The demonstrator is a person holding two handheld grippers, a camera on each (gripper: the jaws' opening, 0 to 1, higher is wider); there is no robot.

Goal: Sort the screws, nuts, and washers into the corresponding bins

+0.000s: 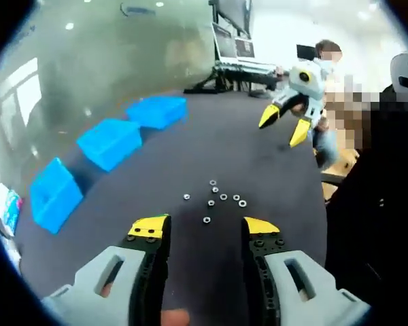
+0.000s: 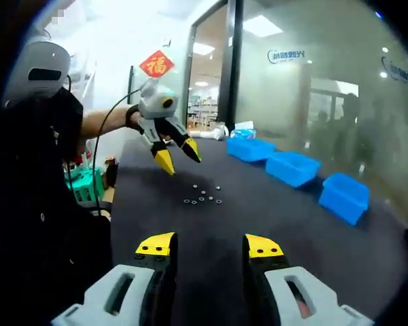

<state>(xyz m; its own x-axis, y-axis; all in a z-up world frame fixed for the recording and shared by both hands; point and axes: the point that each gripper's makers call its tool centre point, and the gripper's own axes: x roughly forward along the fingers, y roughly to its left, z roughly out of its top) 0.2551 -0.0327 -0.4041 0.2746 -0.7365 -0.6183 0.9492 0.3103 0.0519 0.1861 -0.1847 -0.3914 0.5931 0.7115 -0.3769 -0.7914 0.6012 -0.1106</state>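
Several small metal nuts and washers (image 1: 214,198) lie in a loose cluster on the dark table (image 1: 190,156). My left gripper (image 1: 204,227) hovers open just short of them, nothing between its yellow-tipped jaws. Three blue bins (image 1: 109,142) line the table's left edge. My right gripper (image 1: 285,122) hangs open in the air beyond the cluster. In the right gripper view, the right gripper (image 2: 209,246) is open over bare table, the parts (image 2: 202,195) lie further ahead, the left gripper (image 2: 177,155) hangs open above them, and the bins (image 2: 292,167) sit at the right.
A glass wall (image 1: 88,61) runs behind the bins. A desk with laptops (image 1: 234,54) stands past the table's far end. A person in dark clothes (image 2: 47,170) stands at the table's side; a green crate (image 2: 85,183) sits beside them.
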